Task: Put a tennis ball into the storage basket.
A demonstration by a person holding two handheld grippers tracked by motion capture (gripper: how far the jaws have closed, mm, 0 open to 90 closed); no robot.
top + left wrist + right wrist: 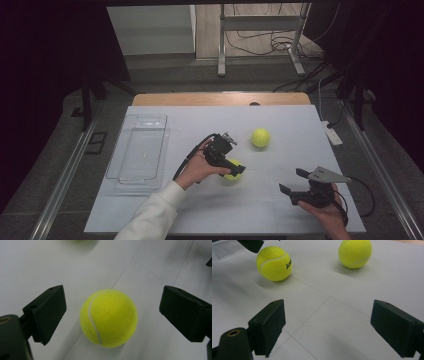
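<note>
Between the spread fingers (47, 312) of the left gripper (110, 317) (right gripper (327, 330) likewise spread, holding nothing), the tennis ball (109, 318) sits untouched; closure should stay centred on it.

There is one bit of writing to see: small black letters printed on the side of the nearer tennis ball (274, 263), the ball that lies left of the other tennis ball (355, 252) in the right gripper view. The letters curve away round the ball, so only the start shows, and it is too small and cut off to read for sure. The other tennis ball shows just its pale seam line, with no letters on it.
</note>
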